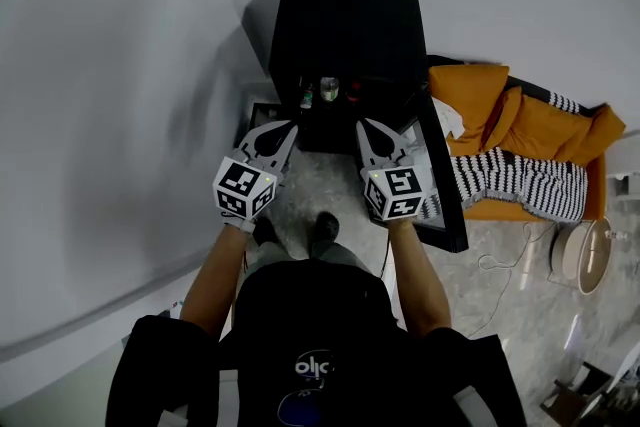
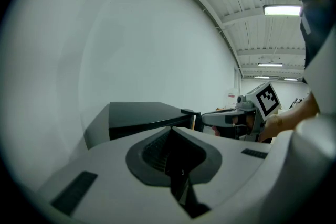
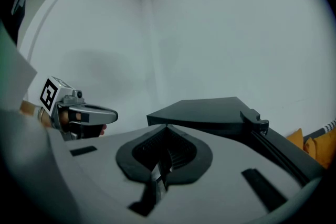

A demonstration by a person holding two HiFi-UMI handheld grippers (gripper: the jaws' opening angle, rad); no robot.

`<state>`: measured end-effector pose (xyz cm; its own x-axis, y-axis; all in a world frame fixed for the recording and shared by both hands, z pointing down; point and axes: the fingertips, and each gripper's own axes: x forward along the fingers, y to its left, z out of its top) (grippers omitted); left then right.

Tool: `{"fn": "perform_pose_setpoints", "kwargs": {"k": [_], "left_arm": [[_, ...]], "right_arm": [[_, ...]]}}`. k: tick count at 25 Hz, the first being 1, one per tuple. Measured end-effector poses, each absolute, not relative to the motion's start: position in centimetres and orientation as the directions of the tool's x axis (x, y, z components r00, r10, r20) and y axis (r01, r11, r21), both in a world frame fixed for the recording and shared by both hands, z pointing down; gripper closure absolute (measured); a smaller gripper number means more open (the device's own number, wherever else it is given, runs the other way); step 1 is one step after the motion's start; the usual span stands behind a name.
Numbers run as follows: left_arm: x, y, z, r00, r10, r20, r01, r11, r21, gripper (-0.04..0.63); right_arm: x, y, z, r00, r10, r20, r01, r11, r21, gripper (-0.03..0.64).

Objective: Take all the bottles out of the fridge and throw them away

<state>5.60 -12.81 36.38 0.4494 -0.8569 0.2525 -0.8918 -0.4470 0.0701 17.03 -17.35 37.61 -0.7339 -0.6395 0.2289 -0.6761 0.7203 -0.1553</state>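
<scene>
A small black fridge (image 1: 345, 25) stands against the white wall with its door (image 1: 445, 180) swung open to the right. Inside, in the head view, a green-capped bottle (image 1: 307, 96), a clear bottle (image 1: 329, 89) and a dark red one (image 1: 354, 93) stand side by side. My left gripper (image 1: 290, 127) and right gripper (image 1: 364, 126) hover just in front of the opening, both shut and empty. In the left gripper view my gripper (image 2: 169, 128) is at the level of the fridge top (image 2: 142, 115); in the right gripper view my gripper (image 3: 167, 127) is likewise near the fridge top (image 3: 205, 111).
An orange cushion (image 1: 520, 120) and a black-and-white striped cloth (image 1: 515, 180) lie on a couch right of the fridge. A round white object (image 1: 582, 255) and a cable (image 1: 500, 265) are on the floor at the right. My feet (image 1: 325, 228) stand before the fridge.
</scene>
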Motion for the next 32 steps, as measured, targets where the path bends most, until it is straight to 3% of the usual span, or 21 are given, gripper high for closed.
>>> {"fn": "perform_pose_setpoints", "kwargs": {"k": [19,32], "left_arm": [[-3.8,-11.1,38.1,0.501,-0.835,0.226,-0.865,-0.486,0.122,0.594],[-4.8,-12.1,39.5,0.549,-0.802,0.236,-0.835,-0.538,0.115,0.593]], "right_arm": [[10.8,-17.1,38.2,-0.635,-0.724,0.269,-0.763,0.642,-0.070,0.615],[9.5,-17.7,39.2,-0.604,-0.751,0.267,-0.788,0.613,-0.057,0.615]]}}
